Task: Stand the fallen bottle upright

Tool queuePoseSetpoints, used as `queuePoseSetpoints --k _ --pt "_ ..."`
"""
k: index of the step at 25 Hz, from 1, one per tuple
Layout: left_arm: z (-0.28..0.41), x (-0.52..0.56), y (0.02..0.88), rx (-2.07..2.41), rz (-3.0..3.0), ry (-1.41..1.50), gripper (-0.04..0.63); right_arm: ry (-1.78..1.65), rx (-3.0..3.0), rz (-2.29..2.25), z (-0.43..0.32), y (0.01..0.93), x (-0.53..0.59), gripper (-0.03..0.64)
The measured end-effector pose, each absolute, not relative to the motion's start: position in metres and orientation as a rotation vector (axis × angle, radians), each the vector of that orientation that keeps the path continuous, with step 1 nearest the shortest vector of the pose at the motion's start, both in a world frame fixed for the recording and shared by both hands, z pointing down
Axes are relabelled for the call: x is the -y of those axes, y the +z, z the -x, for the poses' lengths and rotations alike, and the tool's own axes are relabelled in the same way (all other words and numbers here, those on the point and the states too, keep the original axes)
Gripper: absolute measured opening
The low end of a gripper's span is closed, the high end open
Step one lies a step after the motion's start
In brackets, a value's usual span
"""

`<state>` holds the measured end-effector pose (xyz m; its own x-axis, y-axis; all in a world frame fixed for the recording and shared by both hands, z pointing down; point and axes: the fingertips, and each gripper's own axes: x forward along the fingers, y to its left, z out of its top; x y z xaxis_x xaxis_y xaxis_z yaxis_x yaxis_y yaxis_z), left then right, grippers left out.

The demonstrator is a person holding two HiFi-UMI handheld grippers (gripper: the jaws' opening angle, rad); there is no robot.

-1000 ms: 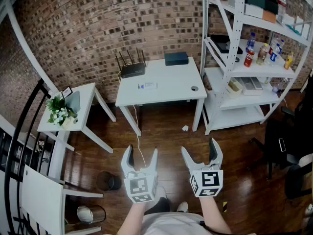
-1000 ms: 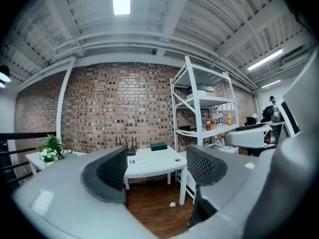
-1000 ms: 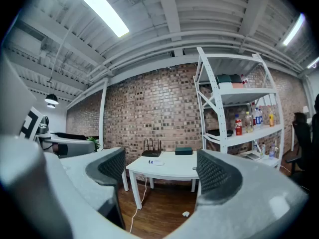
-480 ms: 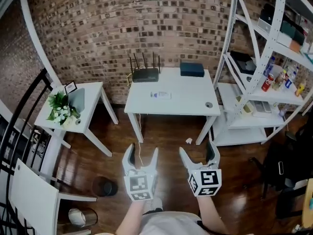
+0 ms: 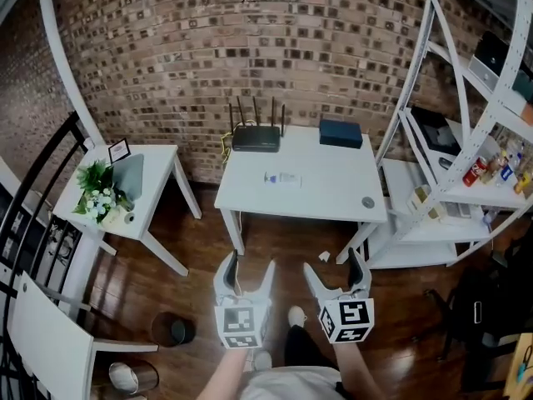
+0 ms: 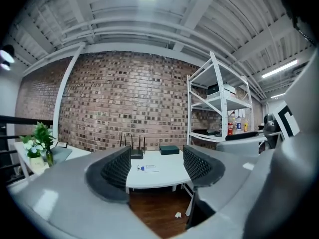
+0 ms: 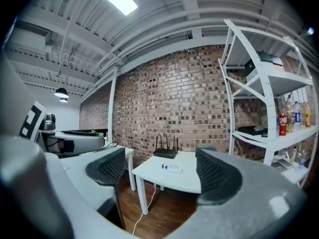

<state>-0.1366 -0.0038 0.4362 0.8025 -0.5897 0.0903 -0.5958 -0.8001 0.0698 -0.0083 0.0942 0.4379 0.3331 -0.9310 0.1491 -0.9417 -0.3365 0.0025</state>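
Bottle (image 5: pixel 283 177) is down on its side near the middle of the white table (image 5: pixel 333 207), long axis running left-right. It's small and pale with blue at one end; too small to read the label. Nothing is touching it.

Left gripper (image 5: pixel 248 273): jaws wide apart, nothing between them. Its own view shows only the table and floor through the gap. Right gripper (image 5: pixel 333 270): same, jaws spread wide and empty, with the table corner and bottle visible between the pads (image 7: pixel 215 176).

Both grippers are held side by side, low over the wood floor (image 5: pixel 200 248), on the near side of the table and well short of the bottle. No contact with anything.

Other items on the table:
- Black router (image 5: pixel 256 138) with its antennas up, at the back edge against the brick wall (image 5: pixel 250 48).
- Dark box (image 5: pixel 341 133) to its right.
- Small round thing (image 5: pixel 368 202) near the front right corner.

White shelf rack (image 5: pixel 450 123) stands right of the table. A side table (image 5: pixel 154 182) with a plant (image 5: pixel 98 192) stands to the left.
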Motion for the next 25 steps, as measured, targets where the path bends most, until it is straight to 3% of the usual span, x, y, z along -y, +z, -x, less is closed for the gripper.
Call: queuePoseSetpoints --k 12,19,25 --pt "0.027 0.108 0.424 1.100 -2.861 0.104 0.334 0.134 1.985 -2.415 -0.123 0.410 0.024 0.433" --pt "-0.007 0.138 0.452 1.107 -2.815 0.225 0.327 0.349 2.138 -2.244 -0.146 0.458 0.078 0.433" --pt "-0.035 0.205 0.456 1.084 -2.801 0.184 0.325 0.336 2.187 -2.179 -0.159 0.466 0.138 0.433"
